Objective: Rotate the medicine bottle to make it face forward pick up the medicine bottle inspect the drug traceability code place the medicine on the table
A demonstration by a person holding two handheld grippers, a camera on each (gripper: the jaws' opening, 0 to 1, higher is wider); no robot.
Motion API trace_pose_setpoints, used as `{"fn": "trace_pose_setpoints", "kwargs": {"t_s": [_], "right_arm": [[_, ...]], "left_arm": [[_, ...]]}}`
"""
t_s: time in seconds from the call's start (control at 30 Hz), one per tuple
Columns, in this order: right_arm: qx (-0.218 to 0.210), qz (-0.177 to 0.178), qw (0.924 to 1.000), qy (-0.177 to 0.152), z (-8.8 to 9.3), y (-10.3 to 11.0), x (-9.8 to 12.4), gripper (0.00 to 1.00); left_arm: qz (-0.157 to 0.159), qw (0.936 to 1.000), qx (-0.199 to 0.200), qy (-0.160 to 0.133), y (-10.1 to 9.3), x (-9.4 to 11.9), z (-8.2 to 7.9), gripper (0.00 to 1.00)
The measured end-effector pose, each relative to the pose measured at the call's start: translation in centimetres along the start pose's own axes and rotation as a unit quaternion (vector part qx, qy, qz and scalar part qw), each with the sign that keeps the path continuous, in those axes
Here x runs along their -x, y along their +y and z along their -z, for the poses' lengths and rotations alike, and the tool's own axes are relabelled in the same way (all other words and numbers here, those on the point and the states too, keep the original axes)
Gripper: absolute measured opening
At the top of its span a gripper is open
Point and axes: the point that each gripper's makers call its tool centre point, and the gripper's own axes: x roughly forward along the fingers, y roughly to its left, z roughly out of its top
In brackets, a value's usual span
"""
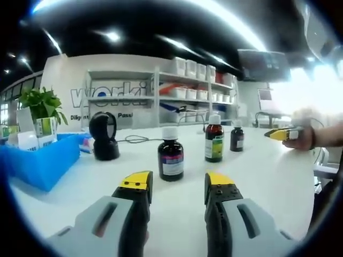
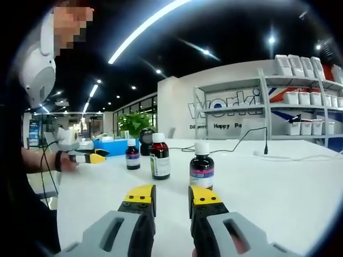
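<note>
Bottles stand upright on the white tabletop [image 1: 268, 176]: the nearest medicine bottle [image 1: 171, 153] sits just beyond the left gripper [image 1: 177, 184], whose jaws are parted and empty. The right gripper [image 2: 171, 199] is likewise spread, holding nothing, close to another bottle [image 2: 202, 164]. Label print is too blurred to read.

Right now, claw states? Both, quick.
Left claw: open, holding nothing, short of the nearest bottle.
Right claw: open, holding nothing, just short of a bottle.
</note>
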Motion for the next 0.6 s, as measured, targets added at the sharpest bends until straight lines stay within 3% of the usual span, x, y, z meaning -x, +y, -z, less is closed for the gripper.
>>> {"fn": "trace_pose_setpoints", "kwargs": {"t_s": [0.6], "right_arm": [[0.018, 0.008, 0.9996, 0.021, 0.67, 0.03, -0.30, 0.21]], "left_arm": [[0.011, 0.9999, 0.007, -0.009, -0.12, 0.08, -0.17, 0.30]]}}
